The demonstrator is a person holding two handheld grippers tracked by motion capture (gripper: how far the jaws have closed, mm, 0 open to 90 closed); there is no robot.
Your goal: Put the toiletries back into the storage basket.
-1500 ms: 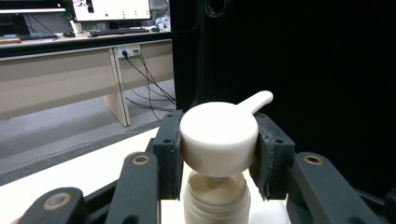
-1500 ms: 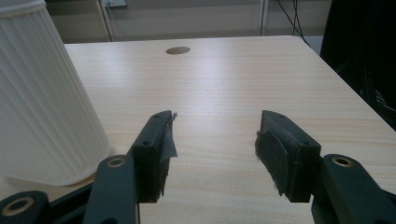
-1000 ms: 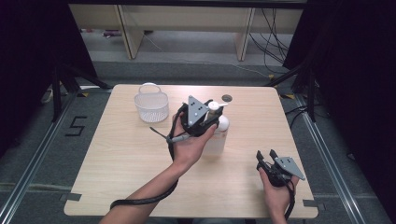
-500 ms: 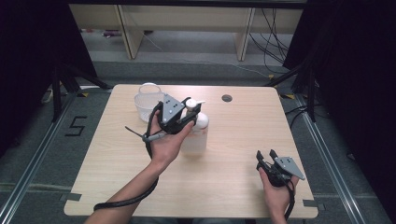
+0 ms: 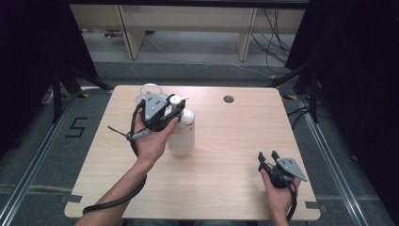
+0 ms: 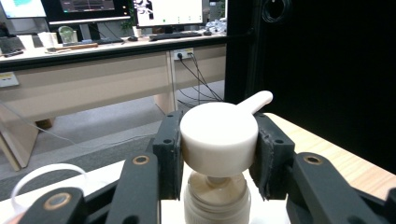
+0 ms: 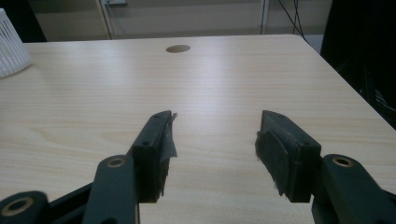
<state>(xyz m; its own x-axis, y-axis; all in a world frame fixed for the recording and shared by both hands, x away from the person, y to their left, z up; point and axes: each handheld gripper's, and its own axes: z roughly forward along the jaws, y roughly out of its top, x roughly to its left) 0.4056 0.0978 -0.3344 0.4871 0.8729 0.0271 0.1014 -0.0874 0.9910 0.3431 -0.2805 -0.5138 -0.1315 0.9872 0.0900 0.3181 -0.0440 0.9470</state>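
A white pump bottle [image 5: 181, 135] is upright at the table's middle left. My left gripper [image 5: 175, 109] is shut on its round pump head [image 6: 218, 137], one pad on each side, with the nozzle pointing away past the jaws. Whether the bottle's base touches the table I cannot tell. A white plastic basket [image 5: 147, 90] sits just behind the left hand, partly hidden by it; its rim [image 6: 46, 173] shows at the lower left of the left gripper view. My right gripper [image 5: 267, 157] rests low near the front right corner, open with nothing between its fingers [image 7: 215, 144].
The light wooden table [image 5: 226, 141] has a round cable hole [image 5: 228, 99] at the back right, also seen as a cable hole [image 7: 178, 48] ahead of the right gripper. The basket [image 7: 9, 46] lies far left of it. Dark curtains flank the table; desks stand beyond.
My left gripper has carried the pump bottle leftward across the table, from near the centre toward the basket. The right gripper has stayed where it was.
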